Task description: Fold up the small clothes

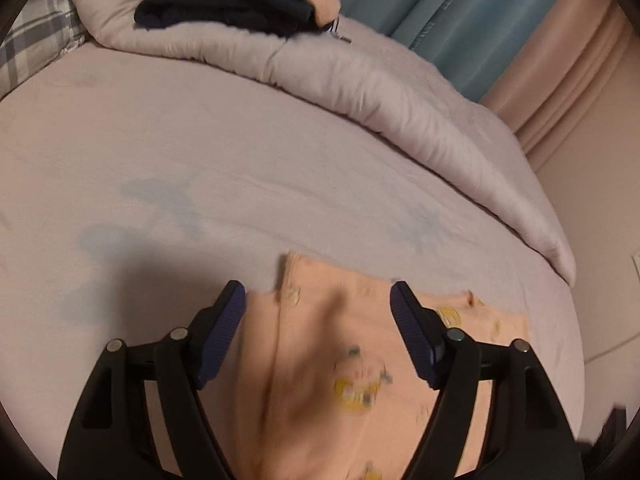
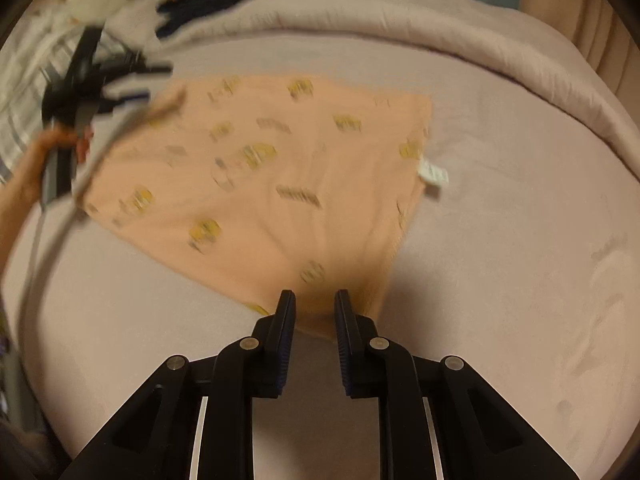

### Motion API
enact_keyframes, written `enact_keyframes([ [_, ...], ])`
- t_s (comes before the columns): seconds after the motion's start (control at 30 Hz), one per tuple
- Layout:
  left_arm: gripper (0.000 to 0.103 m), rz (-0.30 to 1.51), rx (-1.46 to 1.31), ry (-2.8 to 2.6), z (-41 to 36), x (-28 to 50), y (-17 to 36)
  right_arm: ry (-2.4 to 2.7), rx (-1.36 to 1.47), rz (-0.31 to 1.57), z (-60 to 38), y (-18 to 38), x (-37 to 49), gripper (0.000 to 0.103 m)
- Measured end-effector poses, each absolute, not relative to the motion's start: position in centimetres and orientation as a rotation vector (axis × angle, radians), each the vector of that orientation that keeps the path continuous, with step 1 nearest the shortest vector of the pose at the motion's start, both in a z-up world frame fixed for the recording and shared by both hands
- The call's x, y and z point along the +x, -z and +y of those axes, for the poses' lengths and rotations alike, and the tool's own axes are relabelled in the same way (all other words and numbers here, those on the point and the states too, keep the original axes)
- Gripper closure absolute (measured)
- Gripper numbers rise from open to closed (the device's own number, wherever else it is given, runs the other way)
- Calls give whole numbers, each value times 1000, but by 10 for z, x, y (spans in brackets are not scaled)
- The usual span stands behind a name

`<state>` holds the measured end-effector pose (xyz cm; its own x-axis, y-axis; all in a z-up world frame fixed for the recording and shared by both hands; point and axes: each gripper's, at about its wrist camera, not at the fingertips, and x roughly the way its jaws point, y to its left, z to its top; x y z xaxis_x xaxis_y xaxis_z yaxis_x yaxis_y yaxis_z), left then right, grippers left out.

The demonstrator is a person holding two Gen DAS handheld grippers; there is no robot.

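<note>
On a pale lilac bed sheet (image 2: 500, 240), one peach printed garment (image 2: 256, 168) is lying spread flat across the middle of the frame. One stack of folded clothes (image 1: 236, 4) is sitting on the rolled duvet (image 1: 380, 92) at the upper left. Two grippers are showing. The right gripper (image 2: 315, 304) is pinching the garment's near corner between nearly closed fingers. The left gripper (image 1: 316, 300), fingers spread wide, is hovering over the garment's far edge, gripping nothing.

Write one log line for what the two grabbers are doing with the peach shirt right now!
left gripper: open, above peach garment | right gripper: pinching garment's near edge | garment: spread on bed | fold: not yet done
</note>
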<state>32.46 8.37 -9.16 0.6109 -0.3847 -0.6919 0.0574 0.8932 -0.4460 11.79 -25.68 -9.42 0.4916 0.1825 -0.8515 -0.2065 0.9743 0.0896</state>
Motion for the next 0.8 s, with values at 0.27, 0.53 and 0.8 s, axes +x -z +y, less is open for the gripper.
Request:
enact_keyframes([
  [0.27,25,859,-372,511,56,255,86,-212,63,867,-245,83,157,86],
  [0.53,39,908,-388,502,81,211,136,-118,17,928,-246,118,162,86],
  [0.8,37,936,-459,459,91,185,136,-12,83,979,-285,123,120,60],
])
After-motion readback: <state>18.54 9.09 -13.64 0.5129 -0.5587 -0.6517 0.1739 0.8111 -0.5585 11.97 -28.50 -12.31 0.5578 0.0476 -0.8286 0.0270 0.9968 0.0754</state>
